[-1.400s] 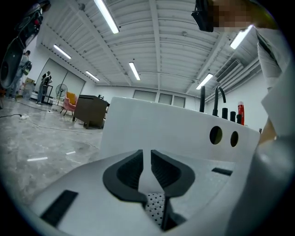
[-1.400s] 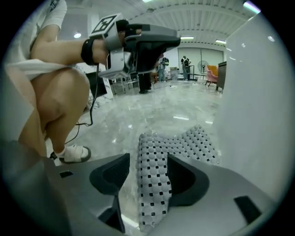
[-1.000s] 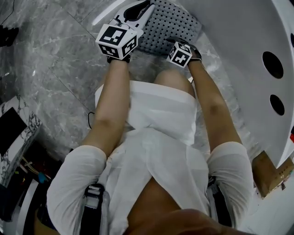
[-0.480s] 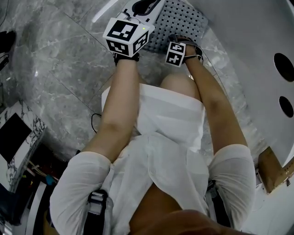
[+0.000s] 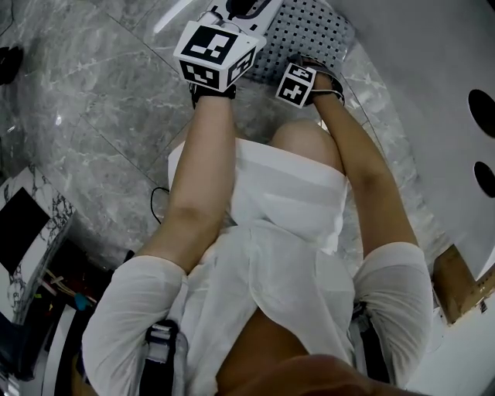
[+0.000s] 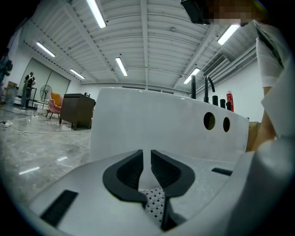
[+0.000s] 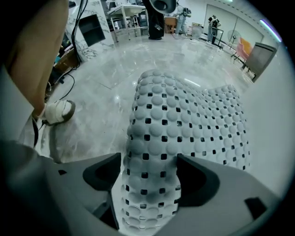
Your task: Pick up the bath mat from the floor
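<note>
The bath mat (image 5: 309, 31) is grey rubber with rows of bumps and square holes. It is lifted off the marble floor beside the white bathtub (image 5: 433, 69). My left gripper (image 6: 146, 168) is shut on a thin edge of the bath mat (image 6: 154, 203), which shows just below its jaws. My right gripper (image 7: 150, 177) has its jaws spread wide. A bunched fold of the bath mat (image 7: 184, 110) fills the gap and touches both pads. In the head view both marker cubes sit at the mat's near edge, the left gripper (image 5: 232, 23) higher than the right gripper (image 5: 309, 73).
The bathtub wall (image 6: 152, 124) rises close in front and to the right. A shoe (image 7: 57, 112) stands on the grey marble floor at my left. A marble-patterned cabinet (image 5: 23, 224) sits at the left and a cardboard box (image 5: 456, 286) at the right.
Both grippers have shifted a little farther from me toward the mat. The left one has also moved right. The mat stays at the top of the head view.
</note>
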{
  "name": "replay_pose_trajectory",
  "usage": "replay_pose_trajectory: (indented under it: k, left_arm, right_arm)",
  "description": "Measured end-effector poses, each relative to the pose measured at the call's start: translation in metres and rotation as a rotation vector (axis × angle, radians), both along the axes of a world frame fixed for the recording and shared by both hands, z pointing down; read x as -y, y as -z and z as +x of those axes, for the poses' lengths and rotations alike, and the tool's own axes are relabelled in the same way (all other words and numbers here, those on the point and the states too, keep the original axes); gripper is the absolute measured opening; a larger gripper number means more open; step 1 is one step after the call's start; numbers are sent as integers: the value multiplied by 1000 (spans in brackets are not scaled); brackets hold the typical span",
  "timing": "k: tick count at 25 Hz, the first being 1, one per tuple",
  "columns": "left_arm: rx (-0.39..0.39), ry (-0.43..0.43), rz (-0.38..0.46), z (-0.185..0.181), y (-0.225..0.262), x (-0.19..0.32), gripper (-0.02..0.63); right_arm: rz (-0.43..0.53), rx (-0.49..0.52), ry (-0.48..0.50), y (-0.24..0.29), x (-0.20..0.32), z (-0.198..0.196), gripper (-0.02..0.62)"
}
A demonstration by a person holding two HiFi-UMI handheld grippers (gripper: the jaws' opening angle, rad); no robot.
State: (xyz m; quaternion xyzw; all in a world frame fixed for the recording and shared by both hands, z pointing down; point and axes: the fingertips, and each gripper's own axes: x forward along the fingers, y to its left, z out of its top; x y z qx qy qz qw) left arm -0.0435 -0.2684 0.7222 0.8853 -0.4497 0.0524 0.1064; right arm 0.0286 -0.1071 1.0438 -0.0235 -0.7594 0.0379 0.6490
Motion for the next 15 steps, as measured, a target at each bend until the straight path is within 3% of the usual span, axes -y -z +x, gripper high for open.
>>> replay_pose_trajectory:
  k: [7, 15]
  left_arm:
    - [-69, 42, 9, -22, 10, 1, 60]
    - [-111, 18, -6, -20, 9, 1, 60]
  right_arm:
    - [52, 27, 120, 4, -24, -20, 385]
    - [267, -120, 306, -31, -13, -3, 400]
